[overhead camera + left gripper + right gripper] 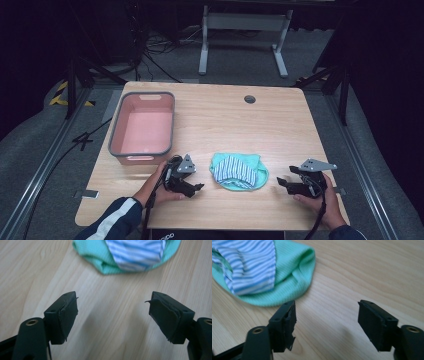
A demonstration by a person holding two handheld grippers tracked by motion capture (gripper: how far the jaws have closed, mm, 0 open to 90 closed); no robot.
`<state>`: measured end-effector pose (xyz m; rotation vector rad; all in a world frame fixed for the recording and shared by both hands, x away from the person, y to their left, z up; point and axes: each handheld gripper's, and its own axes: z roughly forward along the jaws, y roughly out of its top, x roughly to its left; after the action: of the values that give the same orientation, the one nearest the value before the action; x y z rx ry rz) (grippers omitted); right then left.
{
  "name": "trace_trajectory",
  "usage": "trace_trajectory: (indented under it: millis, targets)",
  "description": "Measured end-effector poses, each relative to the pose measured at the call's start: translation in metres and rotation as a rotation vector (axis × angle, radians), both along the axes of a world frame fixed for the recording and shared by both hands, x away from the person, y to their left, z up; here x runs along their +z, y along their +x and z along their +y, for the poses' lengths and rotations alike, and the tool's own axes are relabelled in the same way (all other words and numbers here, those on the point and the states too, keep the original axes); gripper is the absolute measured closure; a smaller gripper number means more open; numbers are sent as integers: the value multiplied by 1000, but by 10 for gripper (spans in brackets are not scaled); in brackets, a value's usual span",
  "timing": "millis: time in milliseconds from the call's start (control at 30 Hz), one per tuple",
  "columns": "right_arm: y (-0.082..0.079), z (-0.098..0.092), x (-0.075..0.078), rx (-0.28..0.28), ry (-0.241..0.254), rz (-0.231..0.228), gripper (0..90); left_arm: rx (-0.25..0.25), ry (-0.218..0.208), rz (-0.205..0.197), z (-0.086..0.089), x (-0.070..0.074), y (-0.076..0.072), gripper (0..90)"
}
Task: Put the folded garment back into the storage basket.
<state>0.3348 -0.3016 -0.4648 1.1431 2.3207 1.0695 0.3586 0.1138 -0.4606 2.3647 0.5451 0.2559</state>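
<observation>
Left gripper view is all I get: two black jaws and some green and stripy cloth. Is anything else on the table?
Observer: Yes, a pink bin with a grey rim stands at the far left of the table, with nothing in it.
Operator: Where's the other tool?
Observer: The right tool sits on the opposite side of the cloth, pointing at it, jaws apart and holding nothing.
</observation>
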Motion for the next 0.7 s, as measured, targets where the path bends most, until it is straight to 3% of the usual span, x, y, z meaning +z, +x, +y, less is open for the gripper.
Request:
trace_trajectory:
  millis: [200, 267, 367, 467, 700]
  targets:
    - [11, 29, 13, 32, -1, -20, 388, 31, -48, -33, -17, 9, 15, 282]
    - [15, 36, 13, 43, -8, -21, 392, 54, -61, -27, -24, 10, 25, 287]
    - [21, 42, 13, 48, -12, -18, 399, 67, -57, -37, -30, 9, 30, 299]
    - [31, 51, 12, 46, -2, -12, 411, 79, -46, -33, -35, 2, 40, 307]
    - [49, 72, 0, 39, -52, 30, 427, 107, -39, 20, -40, -15, 56, 299]
